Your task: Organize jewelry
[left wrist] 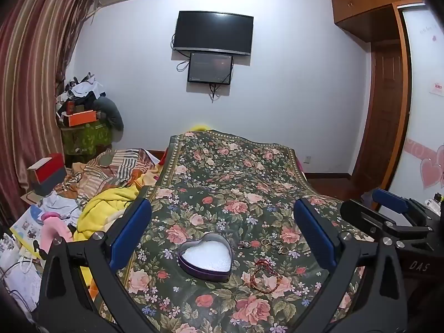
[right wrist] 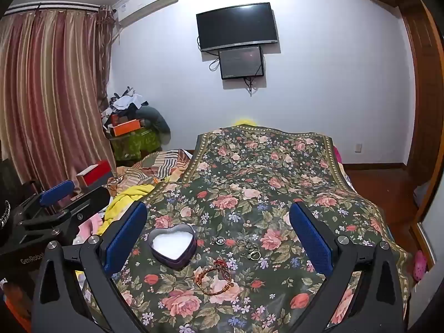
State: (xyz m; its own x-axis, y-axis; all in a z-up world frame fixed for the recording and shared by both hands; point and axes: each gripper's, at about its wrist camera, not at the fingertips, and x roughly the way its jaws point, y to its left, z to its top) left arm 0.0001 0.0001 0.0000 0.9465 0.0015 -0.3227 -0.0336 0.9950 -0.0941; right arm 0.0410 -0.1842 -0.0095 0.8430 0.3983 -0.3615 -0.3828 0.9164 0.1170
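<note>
**Jewelry untouched, both grippers wide**

Still at the start: left gripper point(left wrist: 219, 227) and right gripper point(right wrist: 217, 226) spread wide, empty, above the near end of the floral cloth point(left wrist: 236, 166). Heart-shaped tin point(left wrist: 205, 259) open; rings point(left wrist: 273, 244) and red bracelet point(left wrist: 263, 274) just beside it on the cloth. Next, probably: narrow onto one piece, carry to tin

Both my grippers hang side by side, tipped slightly downward. My left gripper point(left wrist: 222, 230) gapes wide, nothing between its pads; my right gripper point(right wrist: 219, 230) likewise.
</note>
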